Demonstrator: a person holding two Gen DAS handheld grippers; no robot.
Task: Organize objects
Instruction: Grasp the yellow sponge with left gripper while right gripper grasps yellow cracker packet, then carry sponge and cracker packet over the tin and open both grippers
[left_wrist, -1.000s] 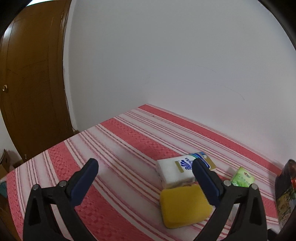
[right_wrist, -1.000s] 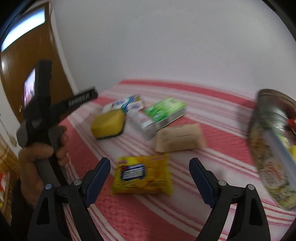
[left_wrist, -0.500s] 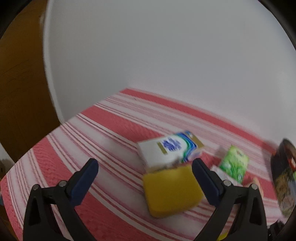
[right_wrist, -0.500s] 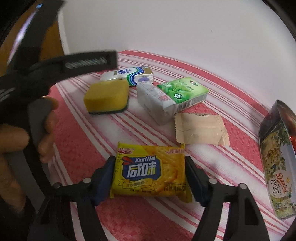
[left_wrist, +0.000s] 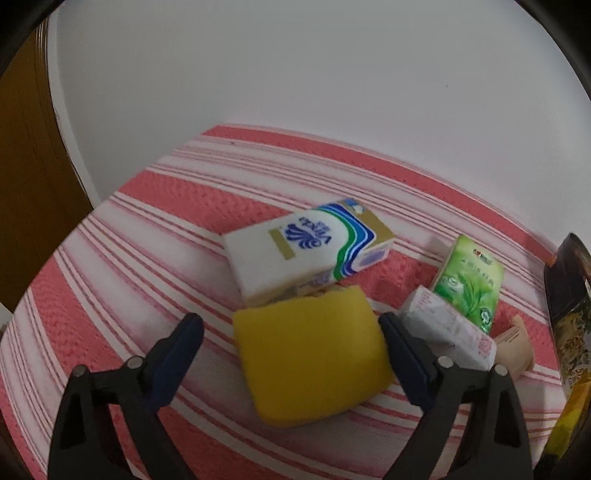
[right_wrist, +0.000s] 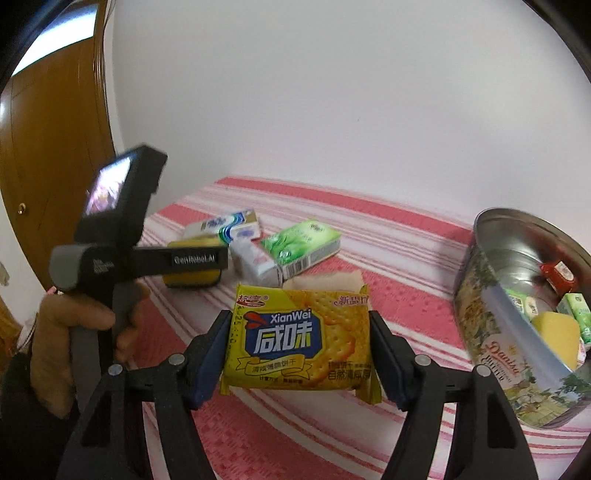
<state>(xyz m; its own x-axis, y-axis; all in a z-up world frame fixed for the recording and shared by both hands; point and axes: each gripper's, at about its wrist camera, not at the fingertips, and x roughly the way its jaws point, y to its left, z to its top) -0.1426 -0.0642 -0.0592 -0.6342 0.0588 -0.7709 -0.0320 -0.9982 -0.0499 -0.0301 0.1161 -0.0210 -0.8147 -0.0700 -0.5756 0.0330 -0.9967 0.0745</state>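
My right gripper (right_wrist: 299, 350) is shut on a yellow XianWei cracker packet (right_wrist: 301, 345) and holds it above the striped cloth. My left gripper (left_wrist: 291, 350) is open around a yellow sponge (left_wrist: 310, 354); its right finger is close to the sponge's edge, its left finger stands apart. Behind the sponge lies a white and blue tissue pack (left_wrist: 306, 247). A green tissue pack (left_wrist: 469, 280), a white packet (left_wrist: 447, 332) and a beige wrapper (left_wrist: 515, 349) lie to the right. The left gripper's body shows in the right wrist view (right_wrist: 122, 251).
A round cookie tin (right_wrist: 491, 354) stands at the right, open, with a yellow sponge (right_wrist: 556, 332) and small packets inside. The red and white striped cloth (right_wrist: 388, 258) meets a white wall behind. A brown wooden door (right_wrist: 51, 147) is at the left.
My right gripper closed on the cracker packet and lifted it. My left gripper moved forward and down until the yellow sponge lies between its fingers.
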